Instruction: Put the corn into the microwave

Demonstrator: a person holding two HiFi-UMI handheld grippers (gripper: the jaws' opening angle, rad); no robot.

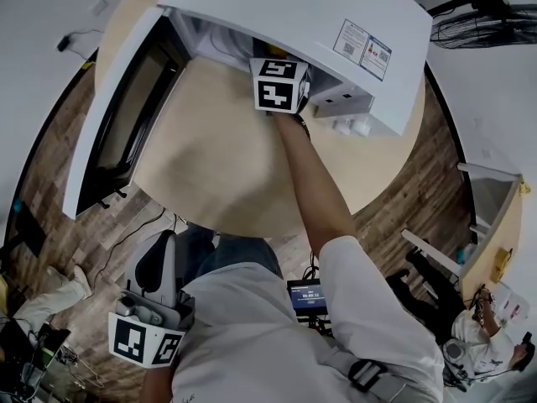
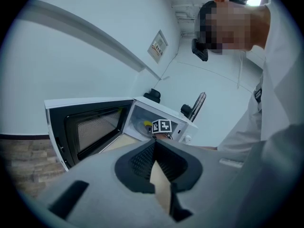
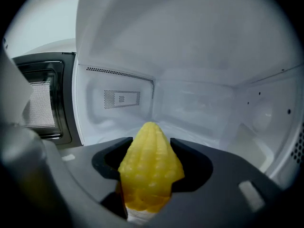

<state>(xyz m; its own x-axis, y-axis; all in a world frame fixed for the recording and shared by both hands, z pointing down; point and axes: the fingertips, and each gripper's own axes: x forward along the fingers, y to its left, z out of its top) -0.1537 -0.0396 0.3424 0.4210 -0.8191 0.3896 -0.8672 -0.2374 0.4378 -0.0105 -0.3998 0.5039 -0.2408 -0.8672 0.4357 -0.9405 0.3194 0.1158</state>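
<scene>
1. Round wooden table [image 1: 218, 175] over a plank floor [image 1: 50, 200]. White microwave [image 1: 319, 15] at the table's far edge, its door [image 1: 126, 116] swung wide open to the left.
2. Corn [image 3: 149, 170] clamped in the right gripper [image 3: 151, 146], pointed end forward. Carried just inside the mouth of the bare white cavity [image 3: 190, 103] (not yet let go).
3. Right jaws set wide apart, yet pressing on the cob's thick middle from both sides. No slack to be seen there.
4. Left gripper [image 2: 154, 144] low beside the person's hip, off the table's near edge. Jaws drawn together at the tips, with nothing between them.
5. Probably light and stiff to handle. Bumpy kernel rows should give the pads some purchase, though the glossy surface hints at a smooth skin.
6. Best taken across the thick middle, as now. On the tapered end a squeeze would likely push the cob out forward.
7. Round in body, so likely to roll once freed. Safest laid low on the bottom of the cavity before the jaws part.
</scene>
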